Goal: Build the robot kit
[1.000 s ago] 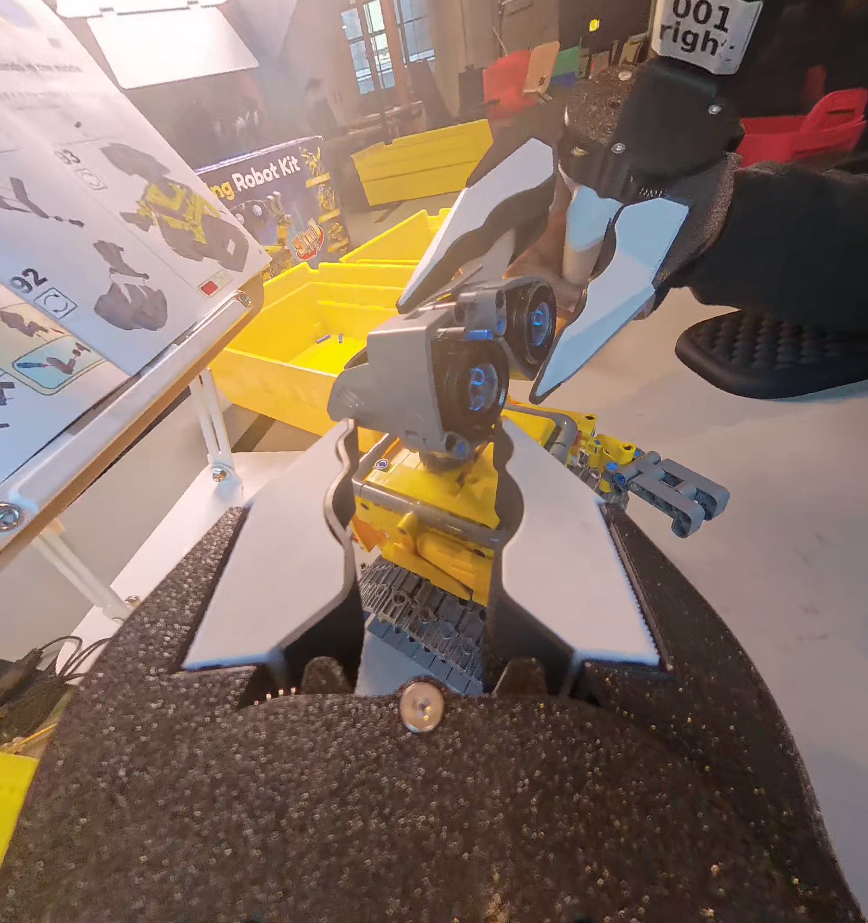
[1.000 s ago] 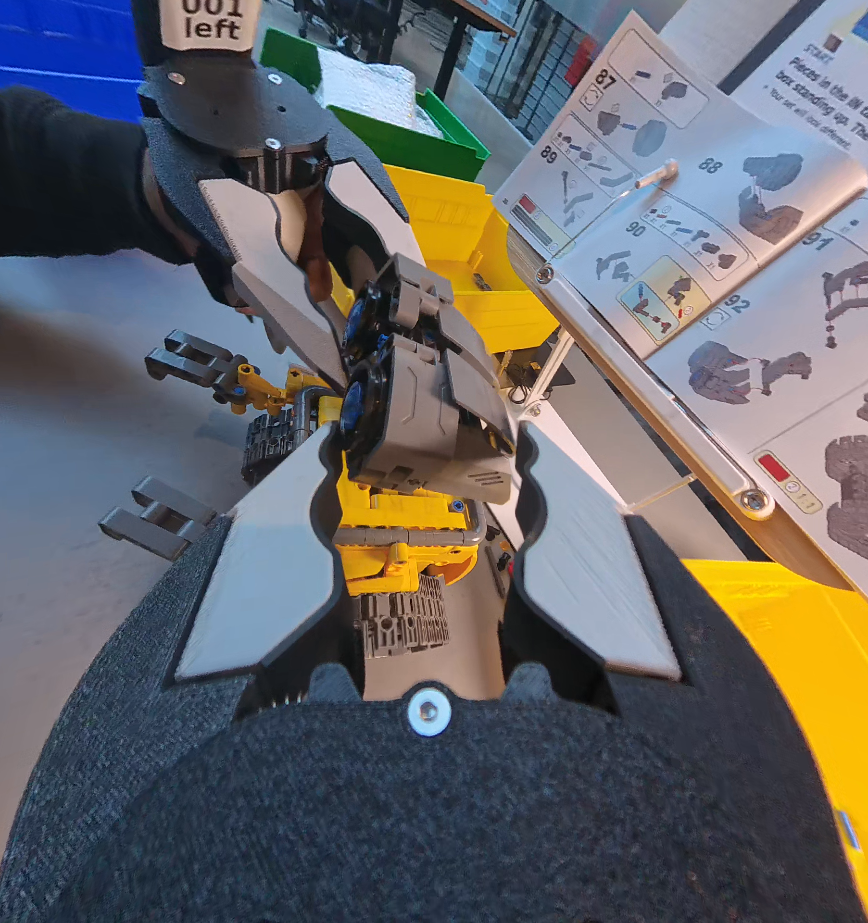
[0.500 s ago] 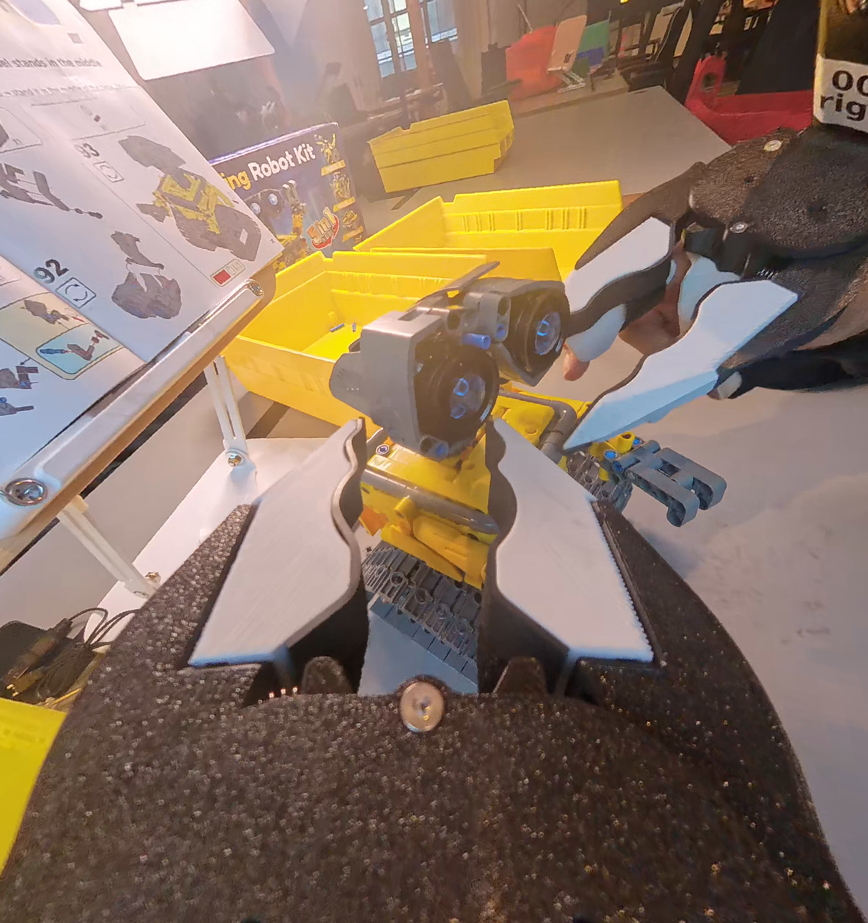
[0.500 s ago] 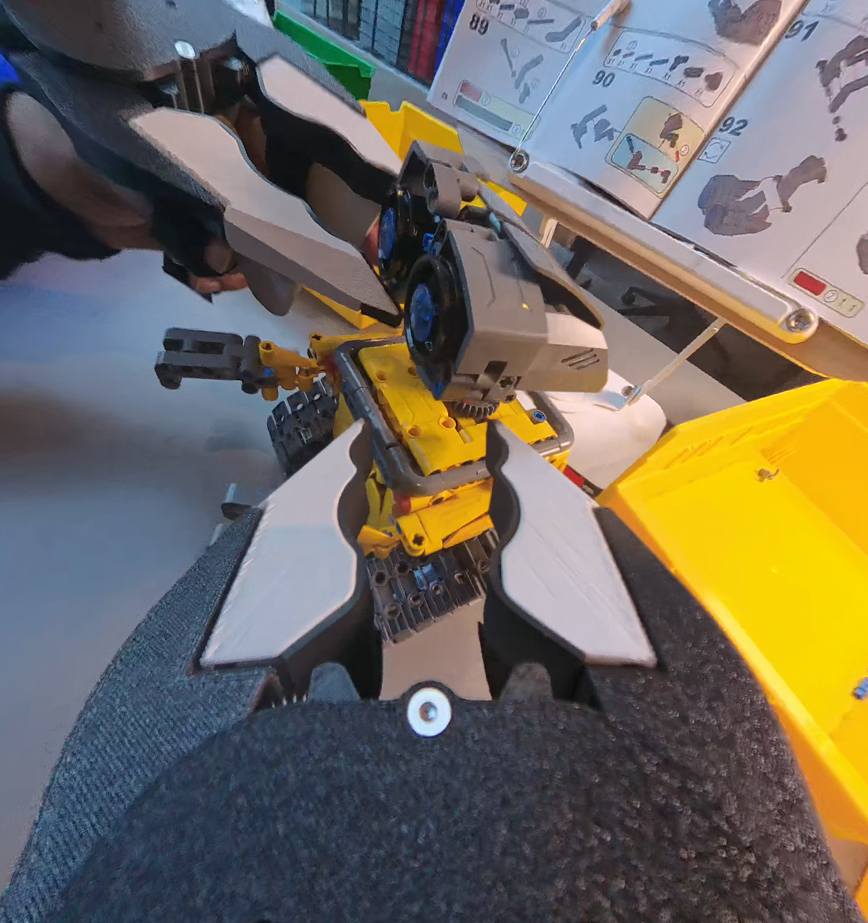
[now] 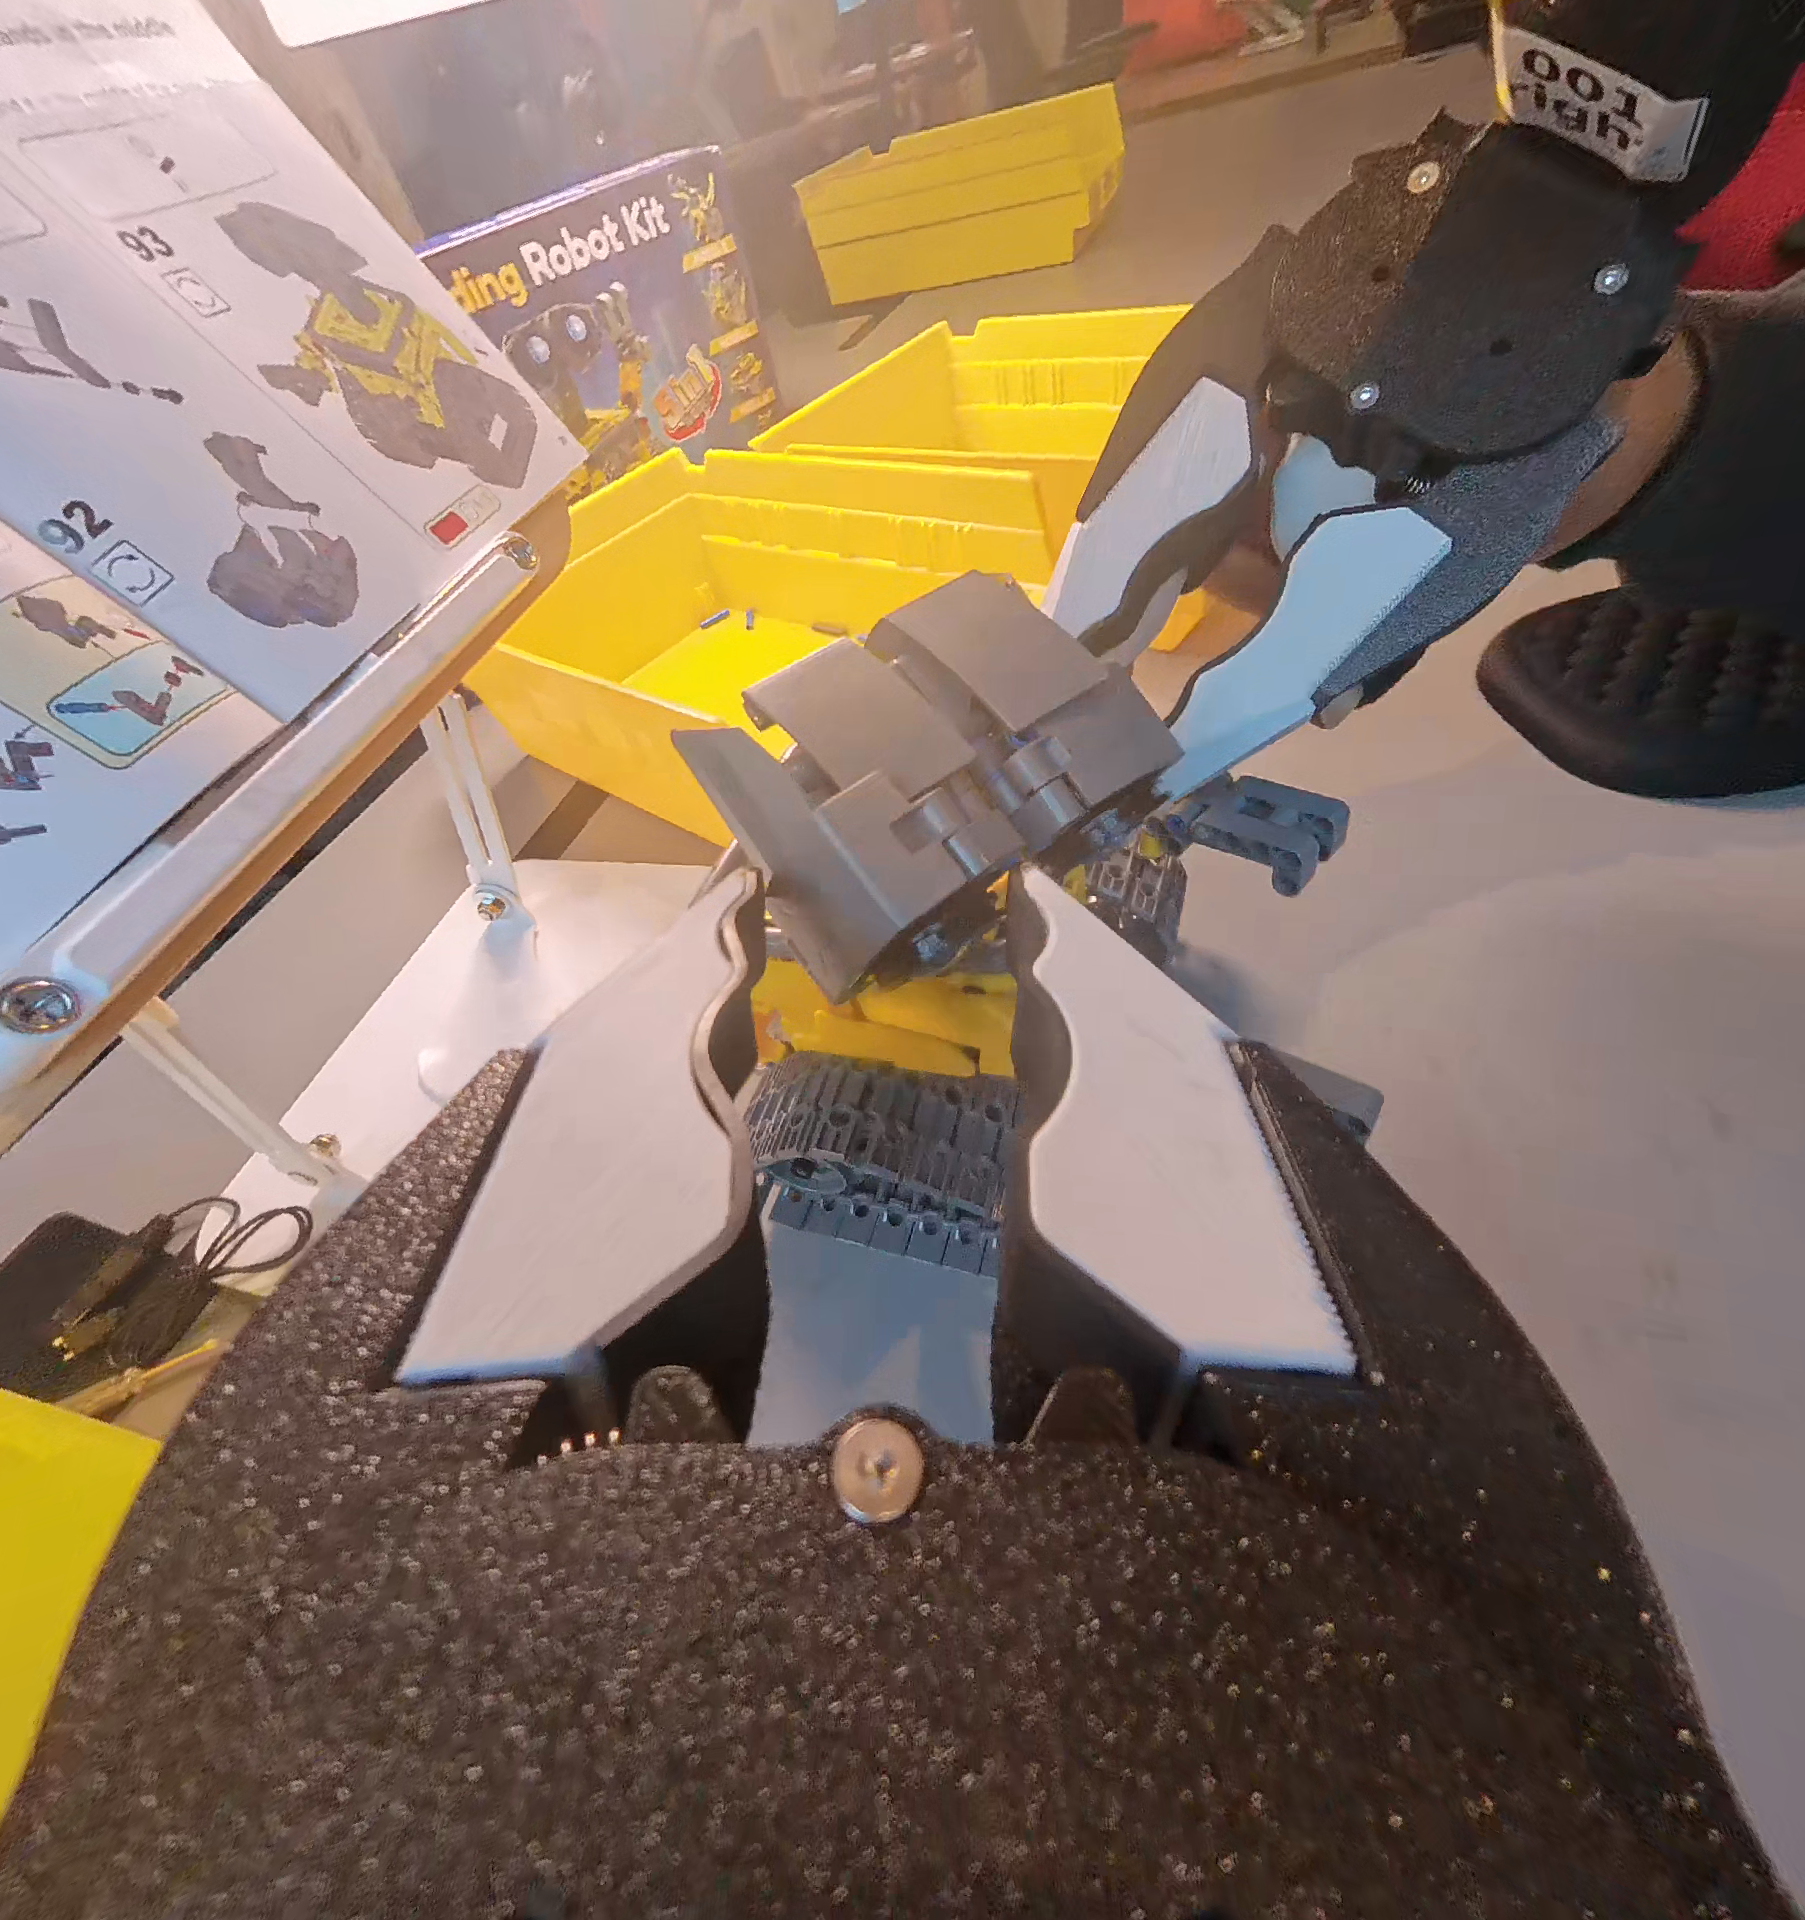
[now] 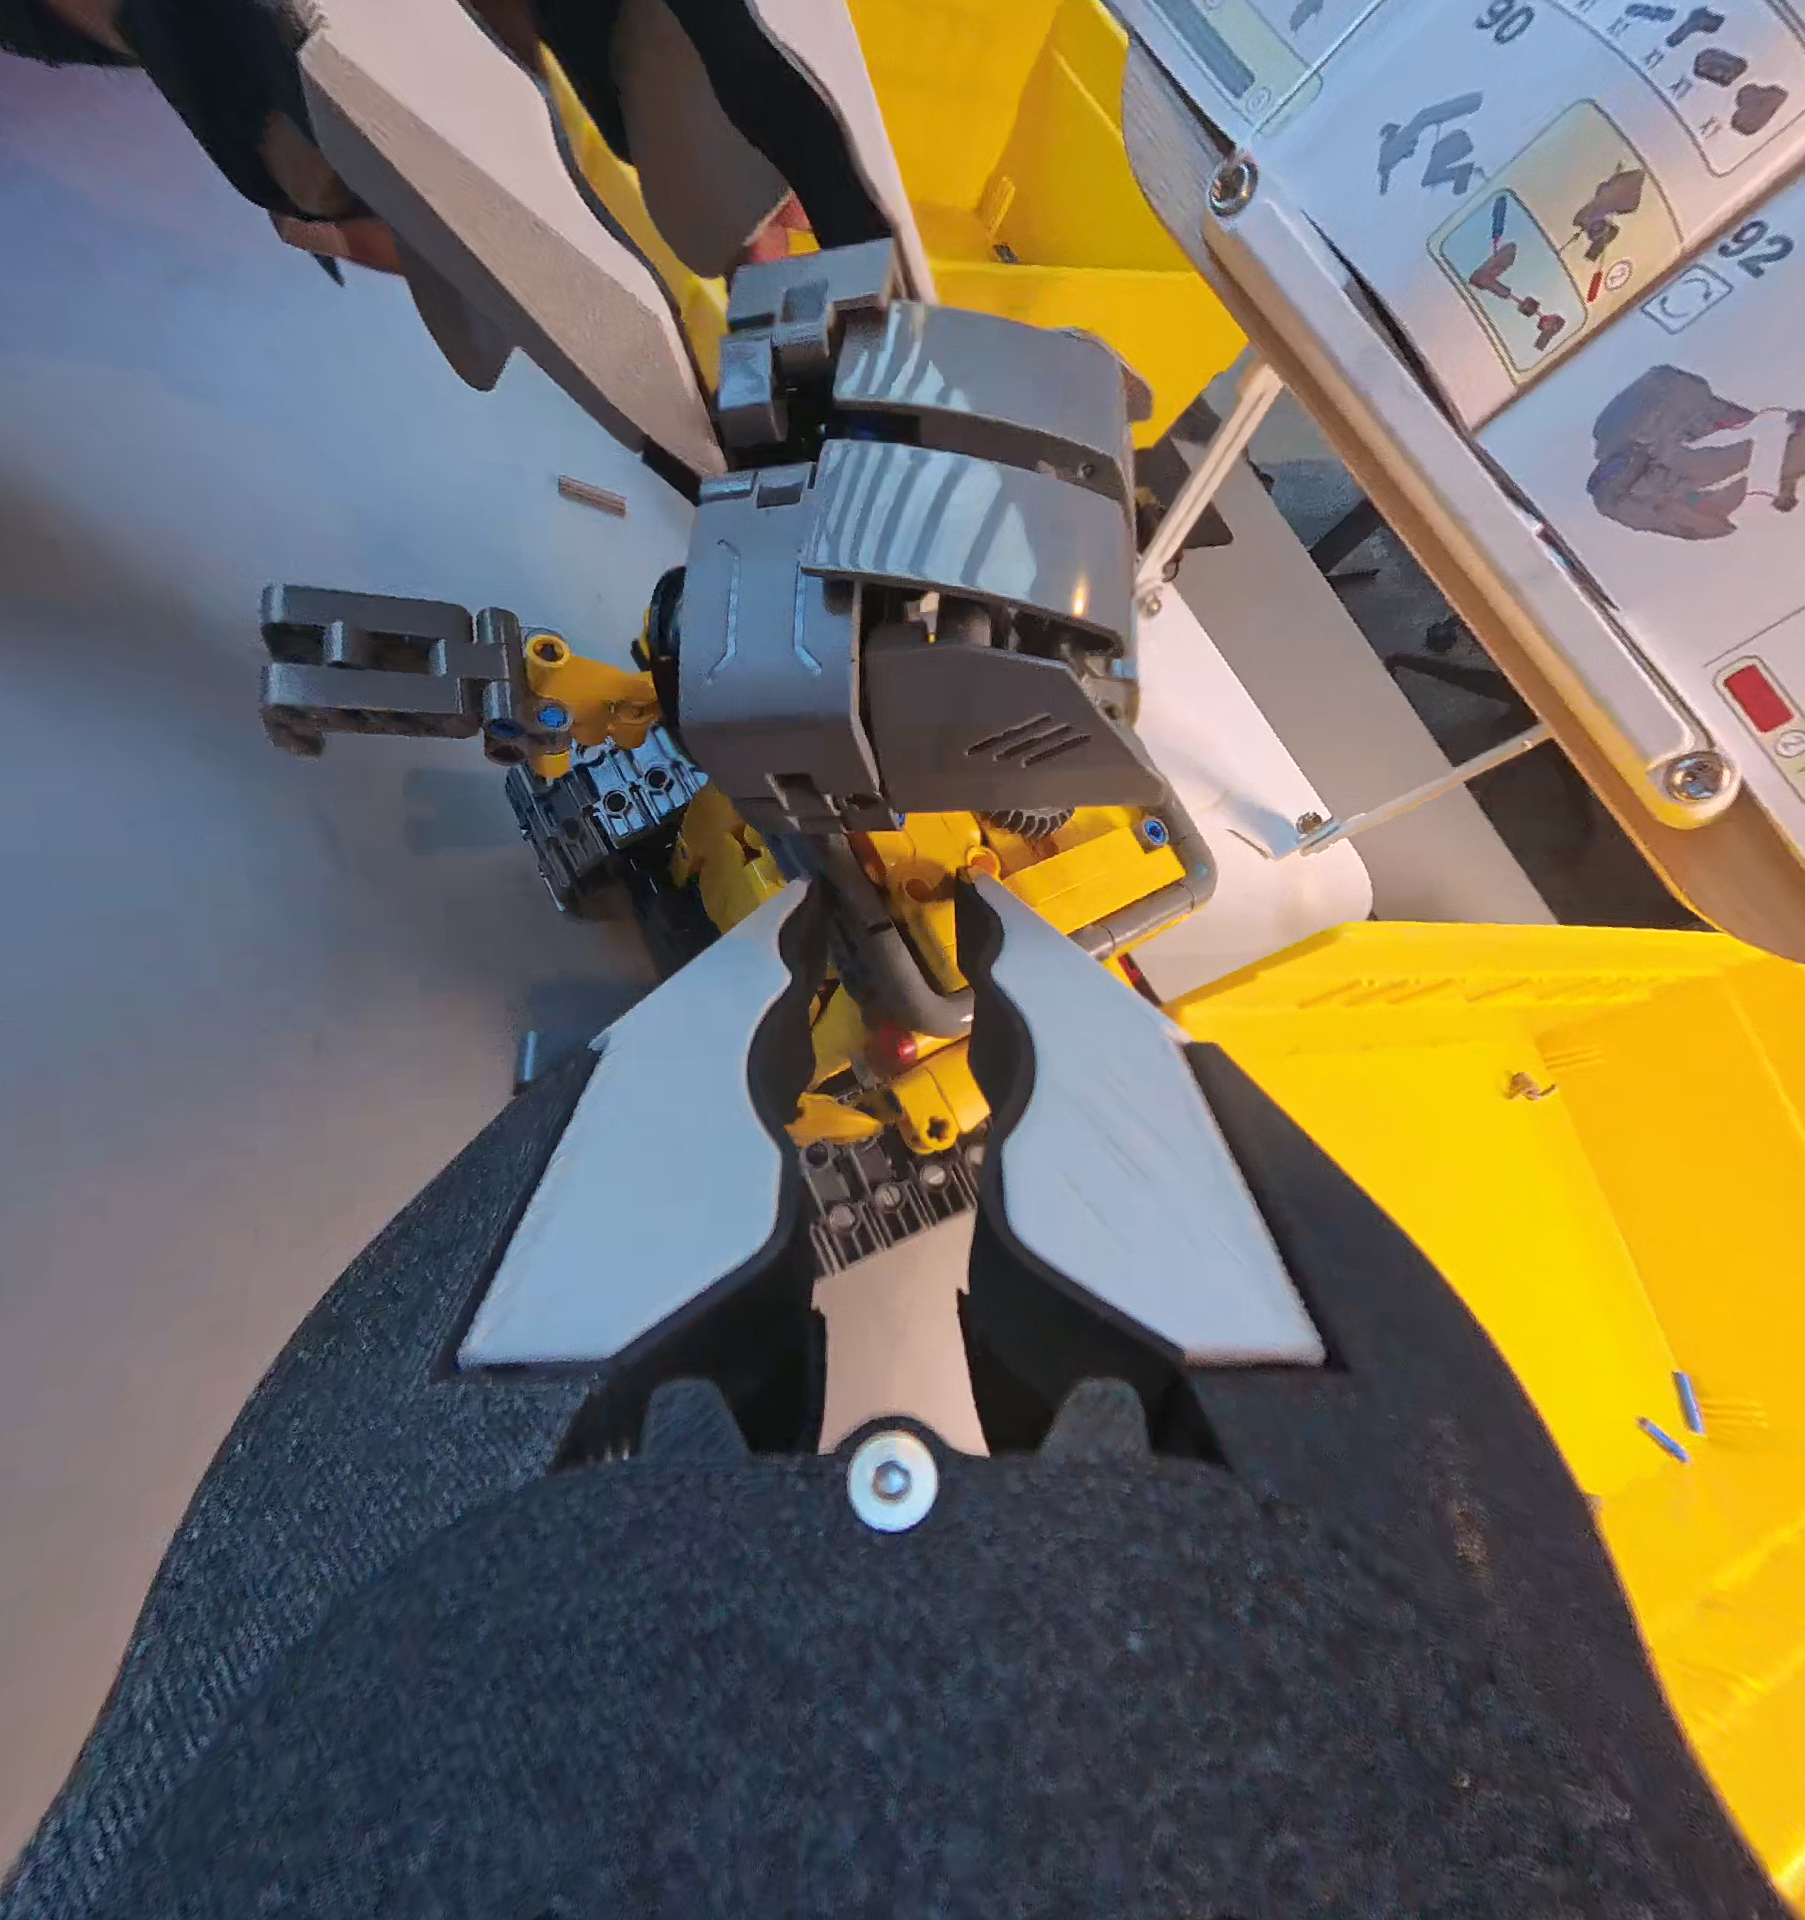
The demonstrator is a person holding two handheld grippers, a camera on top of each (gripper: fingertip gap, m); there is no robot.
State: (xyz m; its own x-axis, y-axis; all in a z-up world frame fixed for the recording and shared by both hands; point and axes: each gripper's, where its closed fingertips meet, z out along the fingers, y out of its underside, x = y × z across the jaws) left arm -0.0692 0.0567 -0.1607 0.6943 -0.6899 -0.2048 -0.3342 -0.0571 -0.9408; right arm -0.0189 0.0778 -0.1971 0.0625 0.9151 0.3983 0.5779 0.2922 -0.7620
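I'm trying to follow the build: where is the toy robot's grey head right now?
In both wrist views the grey head sits centre, atop the yellow brick robot body, on the table beside the yellow bin.

Both wrist views look closely from opposite sides at one yellow-and-grey brick-built robot model (image 5: 908, 831) (image 6: 908, 623).

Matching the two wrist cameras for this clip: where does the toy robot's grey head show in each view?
Left wrist view: grey head sits centre, just above the left gripper.
Right wrist view: grey head sits upper centre, beyond the right gripper.
Shared landmark: the instruction booklet on its stand, upper left in the left view, upper right in the right.
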